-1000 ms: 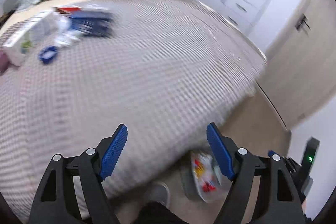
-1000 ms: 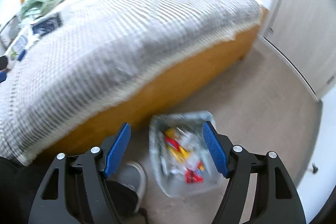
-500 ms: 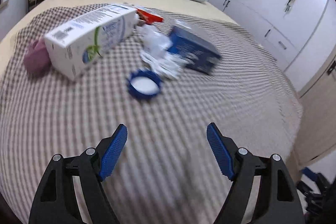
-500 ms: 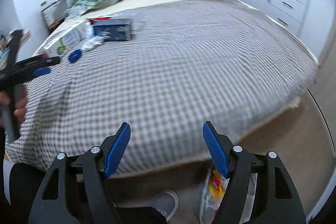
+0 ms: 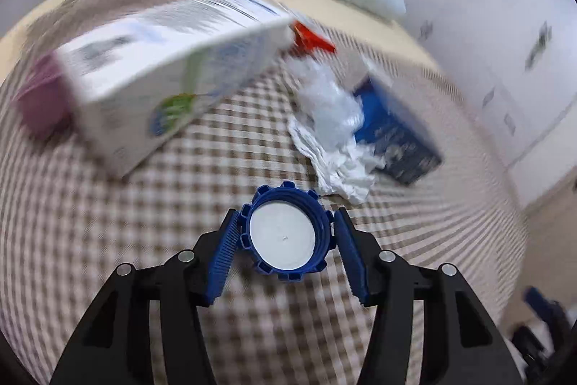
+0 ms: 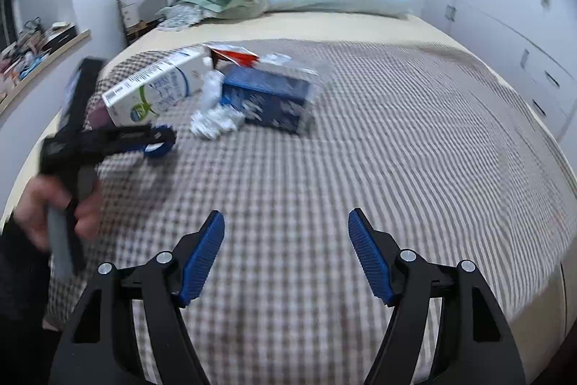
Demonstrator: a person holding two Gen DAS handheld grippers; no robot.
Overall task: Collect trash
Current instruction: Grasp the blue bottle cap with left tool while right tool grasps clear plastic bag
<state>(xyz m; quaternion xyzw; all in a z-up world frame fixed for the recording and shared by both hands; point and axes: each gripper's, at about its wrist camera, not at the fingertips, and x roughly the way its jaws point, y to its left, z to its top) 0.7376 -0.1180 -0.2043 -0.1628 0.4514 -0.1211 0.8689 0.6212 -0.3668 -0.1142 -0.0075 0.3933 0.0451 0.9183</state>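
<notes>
A bed [image 6: 360, 139] with a brown-and-white checked cover fills both views, and trash lies in a loose cluster on its far left part. Nearest is a blue screw cap [image 5: 286, 233], lying open side up with its white lining showing. The left gripper [image 5: 286, 246] has its two blue pads either side of the cap and the jaws are closing on it; the left pad looks to be touching the rim, the right one just beside it, so the grip seems not yet firm. Beyond the cap lie a white carton [image 5: 169, 78] on its side, a crumpled white tissue [image 5: 335, 139], a dark blue box [image 5: 393, 132] and a red wrapper [image 5: 310, 38], all touching or nearly so.

The right gripper [image 6: 286, 255] hovers over bare cover at the near edge, jaws wide apart and holding nothing.

Judging from this, collecting is mid-way at best: every item in the cluster is yet to leave the bed, and no bin shows here.

The carton carries a barcode and a green-and-blue logo, but the print is too blurred to read, as is the box's.
</notes>
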